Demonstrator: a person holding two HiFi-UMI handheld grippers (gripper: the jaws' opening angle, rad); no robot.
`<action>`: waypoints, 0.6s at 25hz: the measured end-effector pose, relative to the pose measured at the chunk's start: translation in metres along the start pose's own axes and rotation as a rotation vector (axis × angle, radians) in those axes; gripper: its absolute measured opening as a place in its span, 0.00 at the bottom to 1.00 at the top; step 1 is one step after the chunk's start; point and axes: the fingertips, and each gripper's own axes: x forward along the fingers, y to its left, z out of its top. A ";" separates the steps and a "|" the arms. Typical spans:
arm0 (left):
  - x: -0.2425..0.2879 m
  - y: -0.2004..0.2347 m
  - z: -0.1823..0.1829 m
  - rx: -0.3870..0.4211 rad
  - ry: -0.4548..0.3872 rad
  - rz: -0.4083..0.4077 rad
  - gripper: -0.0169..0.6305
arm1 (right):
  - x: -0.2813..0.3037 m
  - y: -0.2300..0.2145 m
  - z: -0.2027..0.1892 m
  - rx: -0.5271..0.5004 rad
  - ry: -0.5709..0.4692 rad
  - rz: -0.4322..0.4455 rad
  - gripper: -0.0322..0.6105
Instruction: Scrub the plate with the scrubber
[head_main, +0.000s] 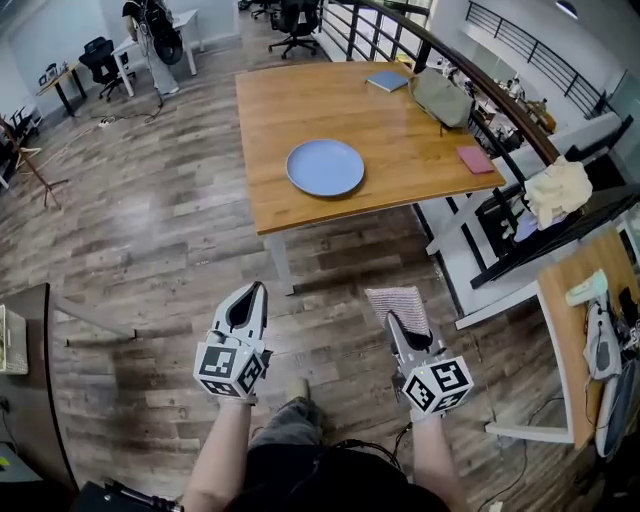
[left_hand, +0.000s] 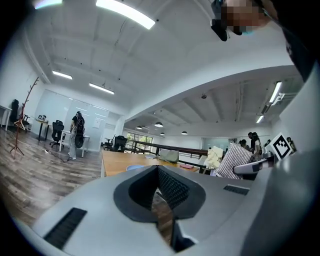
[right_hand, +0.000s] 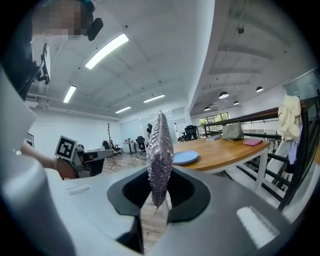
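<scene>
Head view: both hand-held grippers are held low over the wooden floor (head_main: 150, 250), well short of the worktop (head_main: 410, 150). The blue plate (head_main: 325, 167) lies flat on that worktop near its front edge, with nothing on it and neither tool near it. A grey bag (head_main: 440, 97), a blue notebook (head_main: 387, 81) and a pink pad (head_main: 475, 159) sit farther back and to the right, apart from the plate.

The right hand-held gripper (head_main: 397, 322) is clamped on the scrubber (head_main: 398, 303), a flat, silvery mesh pad that sticks out beyond the jaw tips. In the right gripper view the scrubber (right_hand: 160, 155) stands edge-on between the closed jaws of that hand-held gripper (right_hand: 159, 195), and the plate (right_hand: 185, 157) shows beyond it on the worktop (right_hand: 225, 152).

The left hand-held gripper (head_main: 258, 292) has its jaws drawn together to a point. The left gripper view shows only a thin slit between the jaws of this hand-held gripper (left_hand: 161, 200), with floor behind and nothing held.
</scene>
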 end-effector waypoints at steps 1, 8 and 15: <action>0.008 0.009 0.000 0.000 0.005 -0.005 0.02 | 0.011 -0.001 0.000 0.008 0.001 -0.005 0.17; 0.049 0.072 0.006 0.007 0.010 -0.033 0.02 | 0.086 0.004 0.004 0.026 -0.021 -0.020 0.17; 0.075 0.088 0.004 0.002 0.011 -0.076 0.02 | 0.122 0.010 0.001 0.051 0.004 0.026 0.17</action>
